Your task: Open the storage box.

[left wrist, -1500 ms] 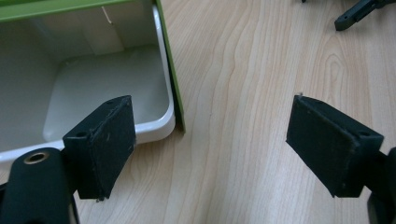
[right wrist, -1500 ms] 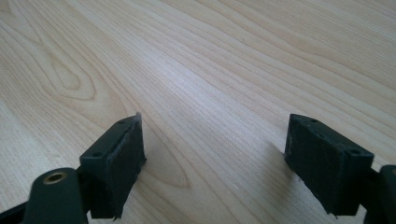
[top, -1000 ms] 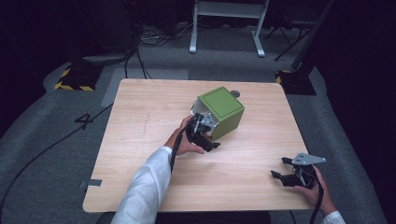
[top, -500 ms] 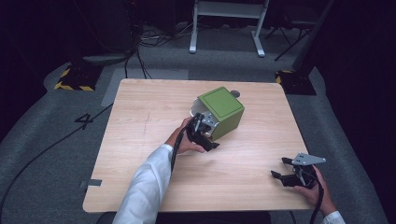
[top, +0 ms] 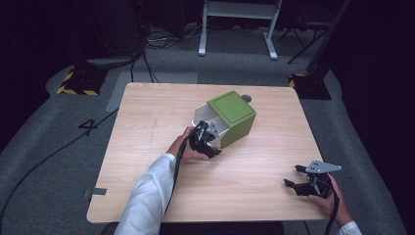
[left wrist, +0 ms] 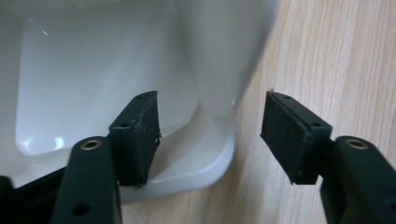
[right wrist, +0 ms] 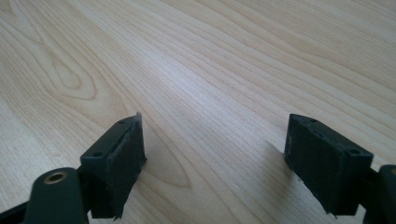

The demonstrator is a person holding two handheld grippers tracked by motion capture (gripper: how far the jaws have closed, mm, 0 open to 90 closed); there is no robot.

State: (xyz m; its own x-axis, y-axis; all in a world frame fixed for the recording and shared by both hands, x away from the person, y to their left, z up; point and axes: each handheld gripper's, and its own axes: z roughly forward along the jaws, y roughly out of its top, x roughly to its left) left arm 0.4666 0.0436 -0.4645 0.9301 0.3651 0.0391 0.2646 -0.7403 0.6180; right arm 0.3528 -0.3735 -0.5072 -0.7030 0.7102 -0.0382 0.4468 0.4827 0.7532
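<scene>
Nearest the person, at the near right corner of the table (top: pixel 147 117), the right gripper (top: pixel 297 182) rests low over bare wood. Its jaws stand wide apart with nothing between them (the right gripper view confirms only wood grain in the gap). It is well apart from the work.

Farther in, near the table's middle, the left gripper (top: pixel 211 142) is at the open near-left side of a box (top: pixel 234 116) with a green outer shell and a white inside. The box appears tipped over, its opening facing the person. In the left gripper view the jaws are spread wide and straddle the white wall (left wrist: pixel 219 93) at the mouth of the box: one jaw inside the cavity, the other outside over the wood. Neither pad can be seen pressing on the wall, so no grip is made yet.

Judgement: the approach to the box is done; closing on the wall and whatever handling follows (righting or shifting it, most likely) remain. The work stands at an early stage.

Beyond the box, a small dark round disc (top: pixel 246 98) lies near the far edge, untouched.
</scene>
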